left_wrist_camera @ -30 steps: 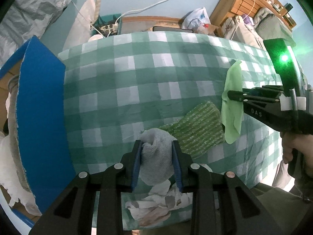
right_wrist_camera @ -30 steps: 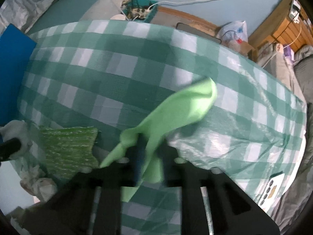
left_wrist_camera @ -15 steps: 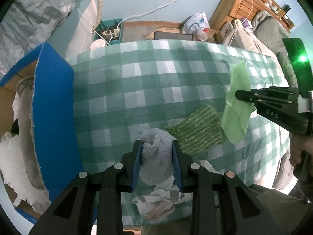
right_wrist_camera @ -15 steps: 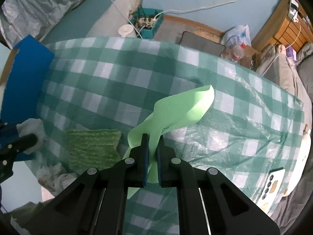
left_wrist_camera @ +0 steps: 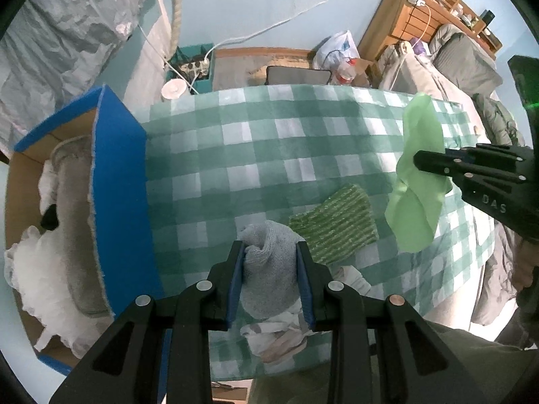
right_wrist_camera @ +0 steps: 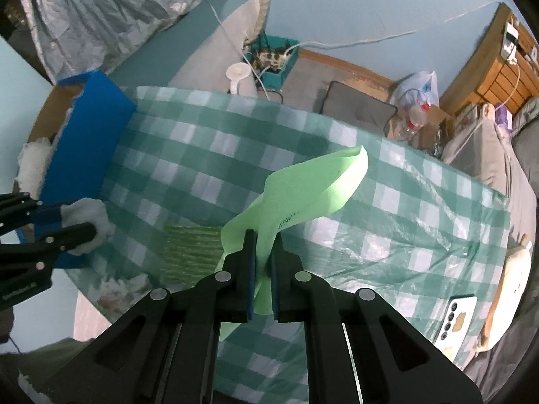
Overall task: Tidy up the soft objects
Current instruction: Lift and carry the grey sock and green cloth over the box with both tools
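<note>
Your left gripper was clamped on the bunched grey knit cloth, pads pressing its sides so the wad bulged out above them; a firm squeeze like that looked needed, since a soft lump would otherwise slump free. It hung clear above the near edge of the desk. Your right gripper was pressed nearly together, pinching the thin light-green cloth at a fold, its loose end arching up and away over the checked cover, its tail drooping below the pads. Both pieces were off the surface, held high so they wouldn't drag, I'd say. Between your two grippers, the striped green cloth lay flat on the desk, and a crumpled white rag sat at the near edge. To your left stood the blue-sided cardboard box, already holding white and grey fabric, the likely home for these.
</note>
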{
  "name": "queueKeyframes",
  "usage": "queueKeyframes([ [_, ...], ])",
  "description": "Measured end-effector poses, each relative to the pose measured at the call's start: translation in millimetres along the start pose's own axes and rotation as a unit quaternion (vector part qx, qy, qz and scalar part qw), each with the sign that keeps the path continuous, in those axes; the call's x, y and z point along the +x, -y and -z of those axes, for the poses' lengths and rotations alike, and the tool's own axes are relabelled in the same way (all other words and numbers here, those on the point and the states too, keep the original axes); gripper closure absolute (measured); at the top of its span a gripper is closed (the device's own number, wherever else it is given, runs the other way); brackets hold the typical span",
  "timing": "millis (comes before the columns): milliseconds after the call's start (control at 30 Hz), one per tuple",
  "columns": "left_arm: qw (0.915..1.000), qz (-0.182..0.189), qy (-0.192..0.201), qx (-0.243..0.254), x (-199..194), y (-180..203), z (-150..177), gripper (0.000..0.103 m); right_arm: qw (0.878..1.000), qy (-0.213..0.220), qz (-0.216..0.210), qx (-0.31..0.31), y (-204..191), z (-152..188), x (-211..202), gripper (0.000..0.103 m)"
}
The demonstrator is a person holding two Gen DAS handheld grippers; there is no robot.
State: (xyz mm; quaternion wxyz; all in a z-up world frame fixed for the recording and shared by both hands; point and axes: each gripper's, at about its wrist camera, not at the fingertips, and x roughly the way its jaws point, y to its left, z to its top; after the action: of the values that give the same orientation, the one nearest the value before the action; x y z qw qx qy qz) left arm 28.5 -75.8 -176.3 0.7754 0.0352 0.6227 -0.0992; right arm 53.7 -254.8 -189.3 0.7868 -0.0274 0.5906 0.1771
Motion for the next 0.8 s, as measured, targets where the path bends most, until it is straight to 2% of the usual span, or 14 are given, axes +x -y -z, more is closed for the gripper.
queueKeyframes([
  [467, 0.9994, -0.013, 0.031, -0.011, -37, -13, 2, 0.073, 0.999, 0.028, -0.028, -0.032, -33, -12, -39, 0.096],
  [800, 0.9974, -0.021, 0.053, -0.044, -61, -43, 8, 0.073, 0.995, 0.043, -0.052, -0.068, -68, -29, -54, 0.096],
])
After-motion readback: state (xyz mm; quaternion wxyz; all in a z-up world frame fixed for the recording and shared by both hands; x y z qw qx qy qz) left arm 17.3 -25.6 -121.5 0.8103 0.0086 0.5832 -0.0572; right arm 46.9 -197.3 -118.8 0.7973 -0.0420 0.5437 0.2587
